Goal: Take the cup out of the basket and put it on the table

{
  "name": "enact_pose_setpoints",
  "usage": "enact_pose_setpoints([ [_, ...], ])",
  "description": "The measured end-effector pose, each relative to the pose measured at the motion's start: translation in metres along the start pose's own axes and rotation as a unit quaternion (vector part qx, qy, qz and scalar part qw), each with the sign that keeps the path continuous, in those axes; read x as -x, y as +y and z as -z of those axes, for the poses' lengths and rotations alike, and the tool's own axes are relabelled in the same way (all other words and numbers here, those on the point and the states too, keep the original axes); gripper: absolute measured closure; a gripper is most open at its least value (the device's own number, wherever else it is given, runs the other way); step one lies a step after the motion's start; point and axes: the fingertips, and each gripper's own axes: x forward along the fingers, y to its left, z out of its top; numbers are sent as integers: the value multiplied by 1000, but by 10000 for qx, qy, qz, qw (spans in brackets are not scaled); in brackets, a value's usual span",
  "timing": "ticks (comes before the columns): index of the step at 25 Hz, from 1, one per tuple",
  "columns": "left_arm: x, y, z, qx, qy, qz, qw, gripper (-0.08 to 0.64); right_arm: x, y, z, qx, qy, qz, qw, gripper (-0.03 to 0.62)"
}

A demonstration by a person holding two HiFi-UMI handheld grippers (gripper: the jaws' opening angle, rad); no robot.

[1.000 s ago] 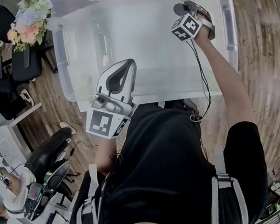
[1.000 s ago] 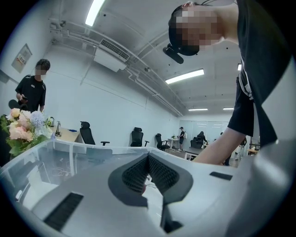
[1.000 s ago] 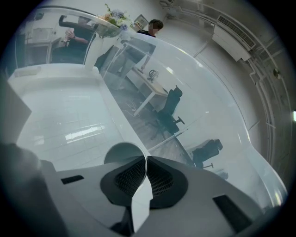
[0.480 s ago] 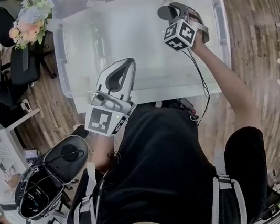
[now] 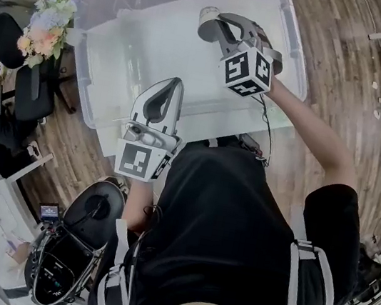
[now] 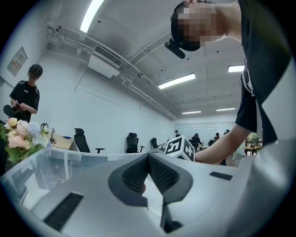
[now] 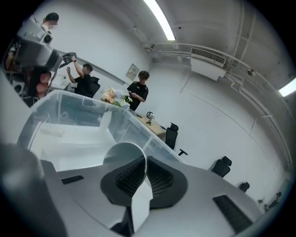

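Observation:
A white cup (image 5: 208, 18) hangs above the clear plastic basket (image 5: 88, 73), and my right gripper (image 5: 216, 26) is shut on its rim. In the right gripper view the cup (image 7: 121, 153) tilts away, with its thin wall pinched between the two dark pads. The basket (image 7: 69, 113) lies below and ahead of it, and nothing shows inside. My left gripper (image 5: 168, 85) sits over the basket's near wall with its jaws shut and nothing between them. From the left gripper view (image 6: 149, 160) I see the right gripper's marker cube (image 6: 179, 147) ahead.
A bunch of flowers (image 5: 45, 19) stands left of the basket, beside black office chairs (image 5: 11, 35). Dark equipment (image 5: 72, 251) sits at the lower left. Wooden floor (image 5: 361, 83) spreads to the right. People stand at a desk beyond the basket (image 7: 138, 95).
My right gripper has risen with the cup in it and shifted left and nearer over the basket. The left gripper has barely moved.

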Motion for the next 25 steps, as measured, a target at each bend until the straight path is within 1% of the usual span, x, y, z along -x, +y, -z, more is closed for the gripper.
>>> enact_pose_setpoints([
  [2, 2, 1, 0, 2, -9, 8, 10000, 542, 12, 2, -11, -248, -133, -46, 9996, 561],
  [4, 4, -8, -2, -21, -35, 16, 10000, 541, 32, 1, -20, -494, -289, -90, 9983, 561],
  [7, 8, -22, -5, -65, -71, 36, 9999, 543, 64, 0, -35, -698, -553, -102, 9960, 561],
  [10, 12, -27, -5, -84, -84, 46, 9999, 543, 89, 2, -51, -1012, -878, -184, 9908, 561],
  [14, 14, -29, -7, -82, -98, 73, 9999, 543, 121, -4, -63, -1641, -1257, -186, 9782, 561],
  [18, 17, -36, -5, -81, -89, 91, 9999, 542, 152, -7, -61, -2186, -1563, -202, 9630, 561],
  [22, 17, -47, -6, -87, -115, 131, 9998, 542, 180, 0, -63, -2357, -1950, -314, 9515, 561],
  [25, 15, -49, -3, -74, -102, 169, 9998, 543, 186, 13, -59, -2592, -2162, -392, 9405, 561],
])
